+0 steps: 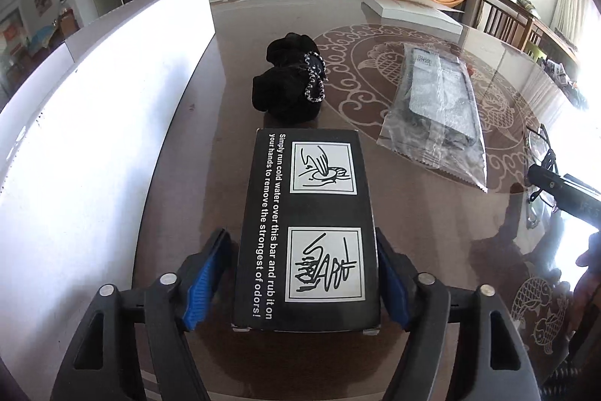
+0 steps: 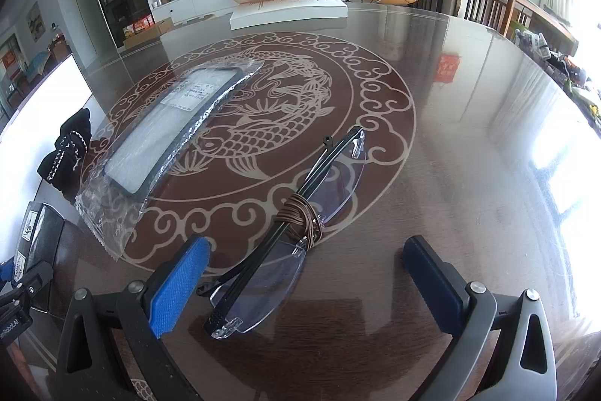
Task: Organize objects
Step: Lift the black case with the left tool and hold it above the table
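Note:
A black box (image 1: pixel 306 224) with white print and two drawings lies on the table between the fingers of my left gripper (image 1: pixel 300 239). The blue pads (image 1: pixel 206 280) stand a little off its sides, so this gripper is open. The same box (image 2: pixel 37 235) shows at the right wrist view's left edge. Folded rimless glasses (image 2: pixel 285 250) with a brown cord wound round them lie between the wide-open fingers of my right gripper (image 2: pixel 306 245), untouched. A black drawstring pouch (image 1: pixel 291 81) sits just beyond the box. A clear bag holding a dark phone case (image 1: pixel 439 100) lies to its right.
The round glass table (image 2: pixel 450 156) has a fish pattern under the glass. A tall white box (image 1: pixel 94 100) runs along the left side, close to the black box. A flat white box (image 2: pixel 289 10) lies at the far edge. Chairs stand beyond the table at the right.

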Demonstrator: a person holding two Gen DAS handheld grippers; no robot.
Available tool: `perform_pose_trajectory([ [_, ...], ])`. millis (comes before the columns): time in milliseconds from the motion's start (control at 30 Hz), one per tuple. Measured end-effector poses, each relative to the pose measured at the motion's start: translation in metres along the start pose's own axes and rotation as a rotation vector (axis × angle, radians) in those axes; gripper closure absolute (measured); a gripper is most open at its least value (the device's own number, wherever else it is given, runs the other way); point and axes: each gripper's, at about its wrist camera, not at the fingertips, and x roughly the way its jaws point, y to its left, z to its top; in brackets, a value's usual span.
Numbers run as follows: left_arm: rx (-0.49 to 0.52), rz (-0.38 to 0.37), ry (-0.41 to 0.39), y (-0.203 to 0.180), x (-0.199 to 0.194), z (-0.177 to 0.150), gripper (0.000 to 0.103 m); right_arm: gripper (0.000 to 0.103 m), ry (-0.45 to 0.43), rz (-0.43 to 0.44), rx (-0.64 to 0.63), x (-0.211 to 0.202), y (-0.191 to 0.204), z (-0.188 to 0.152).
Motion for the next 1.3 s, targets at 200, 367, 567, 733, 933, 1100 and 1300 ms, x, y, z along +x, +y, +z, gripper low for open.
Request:
perform_pose_trajectory([
  [200, -0.029, -0.008, 0.002, 0.0072, 0.0094, -0.0023, 0.000, 0.000, 0.002, -0.004, -0.004, 0.0014, 0.0005, -0.0003],
  [367, -0.033, -0.012, 0.000, 0.0054, 0.0105, -0.0012, 0.000, 0.000, -0.001, 0.001, 0.000, 0.0016, 0.0009, -0.0001],
  [567, -0.035, -0.011, -0.002, 0.0052, 0.0111, -0.0006, 0.000, 0.000, 0.001, -0.002, -0.003, 0.0013, 0.0017, -0.0004],
  [733, -0.035, -0.011, -0.002, 0.0054, 0.0111, -0.0006, 0.000, 0.000, 0.001, -0.002, -0.003, 0.0011, 0.0018, -0.0005],
  [933, -0.035, -0.011, -0.002, 0.0054, 0.0111, -0.0006, 0.000, 0.000, 0.001, -0.002, -0.002, 0.0010, 0.0020, -0.0005],
  [1100, -0.035, -0.011, -0.002, 0.0055, 0.0112, -0.0006, 0.000, 0.000, 0.000, -0.002, -0.002, 0.0013, 0.0027, -0.0005],
  [1300, -0.035, -0.011, -0.002, 0.0053, 0.0112, -0.0007, 0.000, 0.000, 0.001, -0.003, -0.002, 0.0009, 0.0023, -0.0006],
])
